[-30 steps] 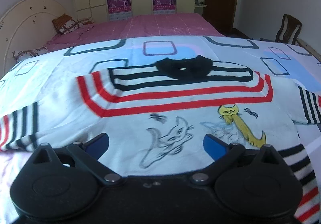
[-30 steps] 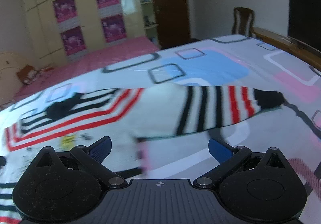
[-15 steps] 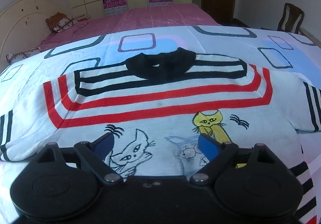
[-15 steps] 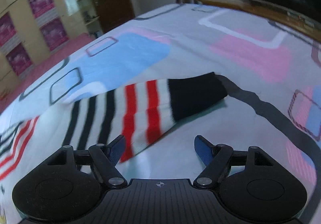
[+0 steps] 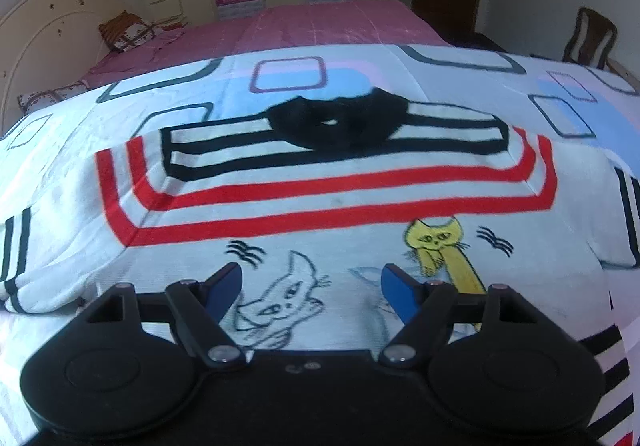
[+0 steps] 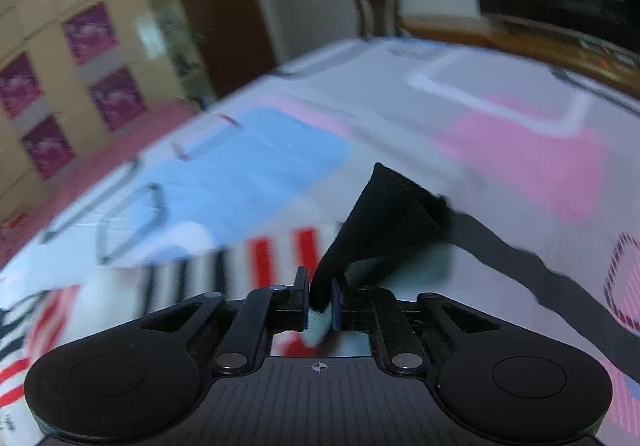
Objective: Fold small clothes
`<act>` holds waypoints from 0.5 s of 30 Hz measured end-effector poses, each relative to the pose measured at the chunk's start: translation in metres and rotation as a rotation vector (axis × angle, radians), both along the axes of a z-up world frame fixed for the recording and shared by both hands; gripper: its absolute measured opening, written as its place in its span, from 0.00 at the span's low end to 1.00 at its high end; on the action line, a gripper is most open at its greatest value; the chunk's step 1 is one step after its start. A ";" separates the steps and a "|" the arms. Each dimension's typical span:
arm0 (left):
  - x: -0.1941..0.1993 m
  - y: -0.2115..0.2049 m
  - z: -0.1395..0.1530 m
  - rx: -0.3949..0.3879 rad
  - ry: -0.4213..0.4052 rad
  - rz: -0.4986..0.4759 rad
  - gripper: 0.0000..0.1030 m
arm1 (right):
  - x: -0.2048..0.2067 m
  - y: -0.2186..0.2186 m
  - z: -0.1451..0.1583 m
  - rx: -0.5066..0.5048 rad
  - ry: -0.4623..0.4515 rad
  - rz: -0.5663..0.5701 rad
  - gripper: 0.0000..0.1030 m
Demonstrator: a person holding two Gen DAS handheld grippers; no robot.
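Right gripper [image 6: 320, 300]: jaws clenched on the black cuff [image 6: 384, 222] of the striped sleeve [image 6: 276, 260]. Left gripper [image 5: 311, 288]: jaws closing, pads apart, over the cat-print hem of the children's sweater [image 5: 320, 198], gripping nothing. The sweater lies front-up, flat on the patterned bedsheet [image 5: 288, 74].

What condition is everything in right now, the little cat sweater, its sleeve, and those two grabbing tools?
White knitted sweater with red and black stripes and cat drawings: spread flat on the patterned bedsheet, not yet folded.
Black cuff of the striped sleeve: pinched and lifted off the sheet.
Right gripper: shut on the cuff.
Left gripper: closing over the sweater's lower part, its blue pads not yet pressing on the fabric.
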State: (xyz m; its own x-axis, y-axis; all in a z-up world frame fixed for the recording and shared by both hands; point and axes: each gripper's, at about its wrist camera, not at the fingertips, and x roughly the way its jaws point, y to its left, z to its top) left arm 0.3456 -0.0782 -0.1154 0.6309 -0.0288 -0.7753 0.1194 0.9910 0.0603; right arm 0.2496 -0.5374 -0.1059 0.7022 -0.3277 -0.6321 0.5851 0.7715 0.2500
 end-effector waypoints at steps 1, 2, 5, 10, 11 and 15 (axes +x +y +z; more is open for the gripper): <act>0.000 0.005 0.002 -0.005 -0.006 0.006 0.73 | 0.003 0.013 0.010 -0.014 -0.027 0.040 0.08; 0.000 0.010 0.003 -0.010 -0.012 0.013 0.73 | 0.008 0.028 0.018 -0.028 -0.046 0.081 0.08; 0.000 0.027 0.008 -0.029 -0.028 0.026 0.74 | 0.023 0.085 0.042 -0.068 -0.093 0.221 0.08; -0.006 0.069 0.016 -0.049 -0.048 0.067 0.74 | 0.050 0.201 0.057 -0.054 -0.131 0.472 0.08; -0.006 0.078 0.018 -0.047 -0.052 0.077 0.75 | 0.056 0.224 0.056 -0.045 -0.133 0.517 0.08; -0.009 0.112 0.020 -0.043 -0.061 0.108 0.75 | 0.076 0.313 0.032 0.019 -0.089 0.664 0.08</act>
